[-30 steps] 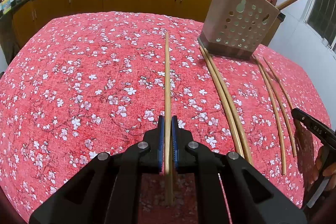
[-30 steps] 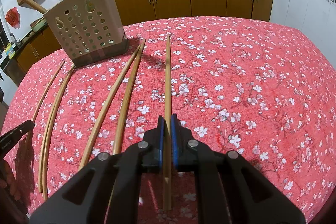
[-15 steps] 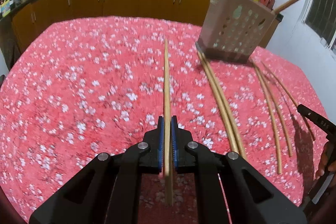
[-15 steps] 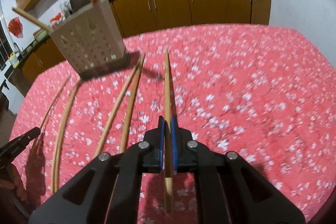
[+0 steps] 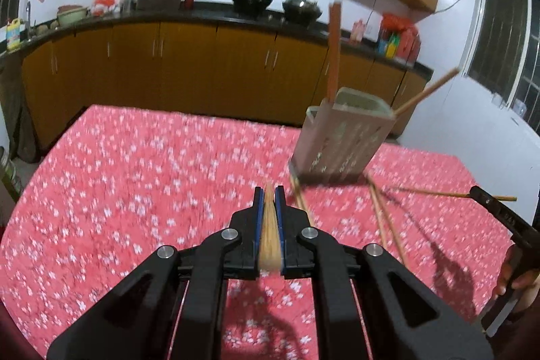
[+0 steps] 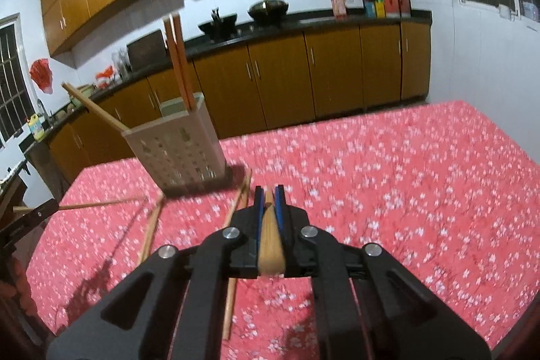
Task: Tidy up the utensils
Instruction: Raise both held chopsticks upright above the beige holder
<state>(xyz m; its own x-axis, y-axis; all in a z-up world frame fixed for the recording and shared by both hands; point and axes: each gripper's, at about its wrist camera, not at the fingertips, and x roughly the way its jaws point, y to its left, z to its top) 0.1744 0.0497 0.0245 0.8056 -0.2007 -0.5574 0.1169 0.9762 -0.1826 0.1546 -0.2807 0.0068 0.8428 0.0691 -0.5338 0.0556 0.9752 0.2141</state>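
Note:
My left gripper (image 5: 269, 191) is shut on a wooden chopstick (image 5: 269, 235), lifted above the red floral table and pointing along the fingers. My right gripper (image 6: 269, 191) is shut on another wooden chopstick (image 6: 270, 242), also lifted. A beige perforated utensil holder (image 5: 341, 137) stands ahead on the table, with chopsticks standing and leaning in it; it shows in the right wrist view (image 6: 177, 150) too. Loose chopsticks (image 5: 384, 221) lie on the cloth in front of the holder, also in the right wrist view (image 6: 236, 218). Each gripper appears at the edge of the other's view with its chopstick.
The table wears a red cloth with white blossoms (image 5: 135, 191). Brown kitchen cabinets (image 5: 189, 66) with a dark counter, woks and bottles run behind it. A window (image 5: 506, 39) is at the right wall.
Both grippers rose and tilted up with their chopsticks, lifting them off the cloth. The view now looks level at the holder and cabinets instead of down on the table.

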